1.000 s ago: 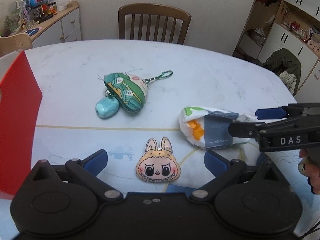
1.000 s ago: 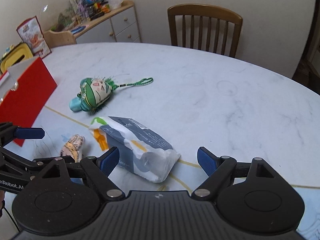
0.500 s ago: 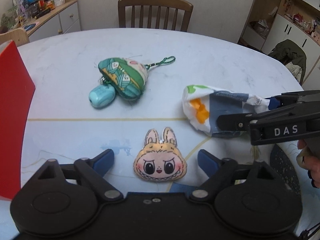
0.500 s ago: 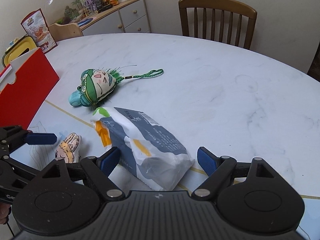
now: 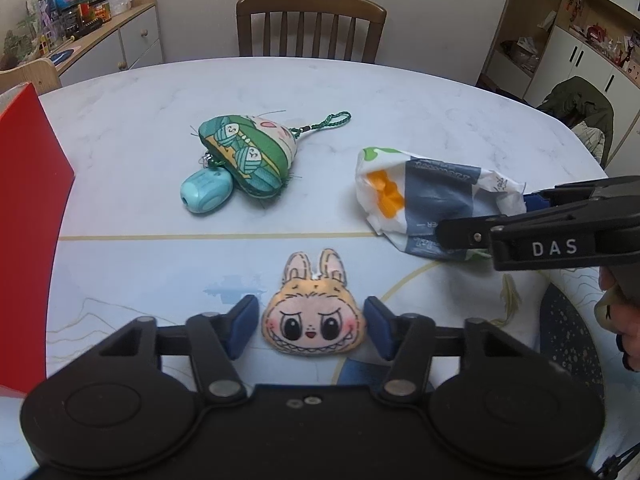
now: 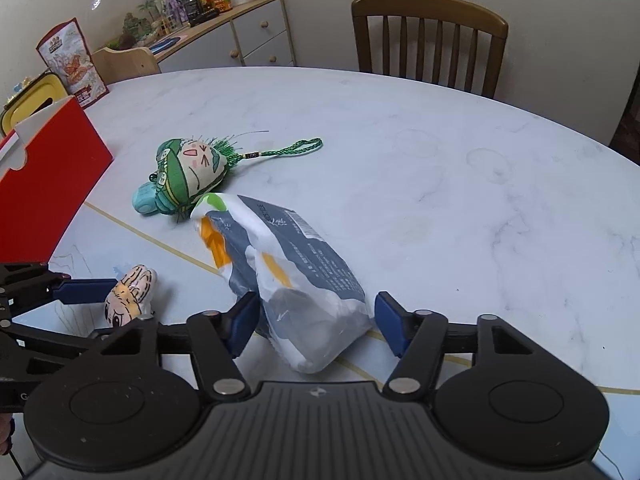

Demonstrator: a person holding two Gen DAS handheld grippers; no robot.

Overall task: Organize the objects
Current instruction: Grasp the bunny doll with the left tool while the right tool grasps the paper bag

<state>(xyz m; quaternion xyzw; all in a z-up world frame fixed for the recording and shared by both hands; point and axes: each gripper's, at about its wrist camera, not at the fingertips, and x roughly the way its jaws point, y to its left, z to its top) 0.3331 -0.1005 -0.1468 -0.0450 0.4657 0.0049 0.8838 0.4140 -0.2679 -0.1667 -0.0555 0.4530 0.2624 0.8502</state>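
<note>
A: The left gripper (image 5: 312, 326) has its blue-padded jaws apart, one on each side of the flat peach-coloured plush rabbit-face charm (image 5: 313, 322) lying on the pale marbled table (image 5: 400, 96). Neither pad looks to be pressing it.

B: And the right gripper (image 6: 316, 318)?

A: Spread as well, straddling the near end of the crinkled white, grey and orange plastic snack bag (image 6: 288, 268). The left pad sits just beside the film; whether it touches, I cannot tell.

B: What might go wrong?

A: The charm is thin and flat, so closing pads could ride over it or push it along the table. The bag is soft and slippery; a pinch on loose film may slip or crush what's inside.

B: Anything you can't see?

A: The red cardboard box (image 6: 48, 176) to the left is cut off, so its inside is hidden. It is probably the destination, though that's a guess. The green embroidered pouch with a cord loop (image 5: 248, 156) half covers a light blue rounded plastic object (image 5: 206, 192), which I cannot identify.
</note>
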